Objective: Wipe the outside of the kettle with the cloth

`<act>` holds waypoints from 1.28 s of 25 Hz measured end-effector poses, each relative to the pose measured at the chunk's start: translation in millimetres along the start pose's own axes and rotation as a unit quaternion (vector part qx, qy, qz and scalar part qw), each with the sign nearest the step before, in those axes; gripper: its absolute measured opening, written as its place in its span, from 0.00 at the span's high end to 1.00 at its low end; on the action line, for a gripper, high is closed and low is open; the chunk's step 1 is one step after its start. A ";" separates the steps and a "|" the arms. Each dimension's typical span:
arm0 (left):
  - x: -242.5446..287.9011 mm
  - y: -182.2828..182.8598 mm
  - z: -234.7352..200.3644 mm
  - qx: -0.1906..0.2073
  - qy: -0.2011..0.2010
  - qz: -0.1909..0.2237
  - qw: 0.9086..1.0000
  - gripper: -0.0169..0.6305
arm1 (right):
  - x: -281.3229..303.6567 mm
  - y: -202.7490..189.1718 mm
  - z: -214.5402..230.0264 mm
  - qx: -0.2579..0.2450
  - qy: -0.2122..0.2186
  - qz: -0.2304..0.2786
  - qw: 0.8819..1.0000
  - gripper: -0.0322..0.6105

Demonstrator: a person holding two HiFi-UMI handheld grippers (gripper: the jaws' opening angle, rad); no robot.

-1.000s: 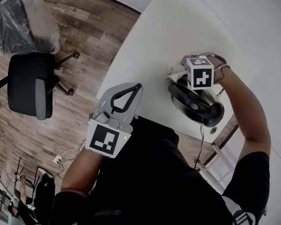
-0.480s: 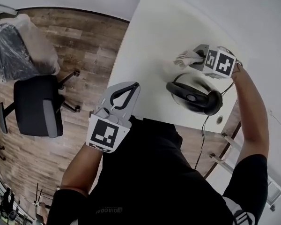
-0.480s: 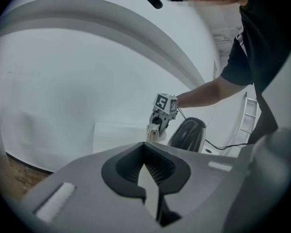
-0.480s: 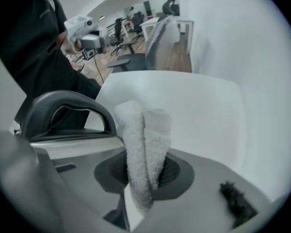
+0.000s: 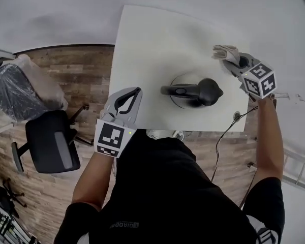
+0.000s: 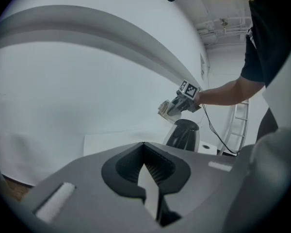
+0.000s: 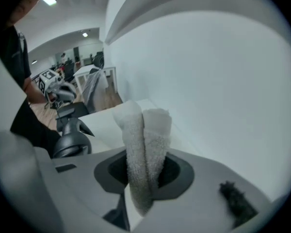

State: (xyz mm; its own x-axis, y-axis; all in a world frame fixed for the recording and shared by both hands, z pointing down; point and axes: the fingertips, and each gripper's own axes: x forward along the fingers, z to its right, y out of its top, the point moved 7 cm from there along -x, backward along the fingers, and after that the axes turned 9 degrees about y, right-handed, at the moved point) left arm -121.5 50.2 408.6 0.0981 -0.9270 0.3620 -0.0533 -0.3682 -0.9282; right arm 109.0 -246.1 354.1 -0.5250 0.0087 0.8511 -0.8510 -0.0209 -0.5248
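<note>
I'm counting two grippers here: the left gripper (image 5: 135, 91) and the right gripper (image 5: 233, 61). I'm seeing one kettle (image 5: 193, 91), one cloth (image 5: 224, 51) and one white table (image 5: 147, 44). Beyond the table I'm making out one black office chair (image 5: 53, 146), one plastic-wrapped bundle (image 5: 20, 90) and one cable (image 5: 222, 138).

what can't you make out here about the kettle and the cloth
- Kettle sides and base: head view looks down on the lid and handle, which cover them.
- Kettle's lower body: left gripper view, cut off by the left gripper.
- Cloth lower end: right gripper view, buried inside the right gripper.
- Cord far end: head view, drops past the table edge.
</note>
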 end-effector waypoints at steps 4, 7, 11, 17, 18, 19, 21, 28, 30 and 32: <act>-4.5 10.1 16.1 0.007 0.013 0.001 1.000 0.96 | -64.4 -34.5 -26.7 0.095 -0.085 0.130 0.983 0.81; -11.3 12.5 32.3 -0.013 0.031 0.002 0.999 0.96 | -100.6 -64.4 -57.3 0.151 -0.108 0.203 0.961 0.81; -27.6 13.7 62.1 -0.027 0.049 0.012 0.998 0.96 | -121.2 -101.4 -104.1 0.200 -0.112 0.253 0.940 0.81; -40.5 27.4 88.8 0.042 0.051 0.042 0.997 0.96 | -112.8 -115.4 -145.8 0.242 -0.075 0.288 0.923 0.81; -40.1 29.3 89.1 0.049 0.049 0.042 0.997 0.96 | -111.0 -114.5 -149.3 0.247 -0.071 0.290 0.922 0.81; -38.8 30.5 88.0 0.051 0.046 0.039 0.997 0.96 | -109.4 -112.9 -151.6 0.252 -0.071 0.290 0.921 0.81; -32.6 30.6 82.5 0.046 0.036 0.023 0.998 0.96 | -104.5 -108.0 -151.6 0.259 -0.075 0.280 0.921 0.81; 6.3 27.5 68.1 0.102 -0.039 0.000 0.994 0.96 | -86.0 -80.5 -145.5 0.265 -0.115 0.188 0.939 0.81; 13.5 26.7 64.6 0.129 -0.071 -0.003 0.989 0.96 | -81.4 -65.8 -144.6 0.253 -0.142 0.163 0.943 0.81; 18.2 27.2 58.9 0.144 -0.104 -0.003 0.984 0.96 | -76.1 -48.9 -143.5 0.227 -0.177 0.123 0.950 0.81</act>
State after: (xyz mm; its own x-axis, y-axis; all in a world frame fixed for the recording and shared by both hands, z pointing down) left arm -62.6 27.5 384.9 0.2997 -0.8796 0.3693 0.2292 -0.3094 -0.9229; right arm 188.7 -102.3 312.4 -0.6016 -0.3869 0.6989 -0.5677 -0.4084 -0.7148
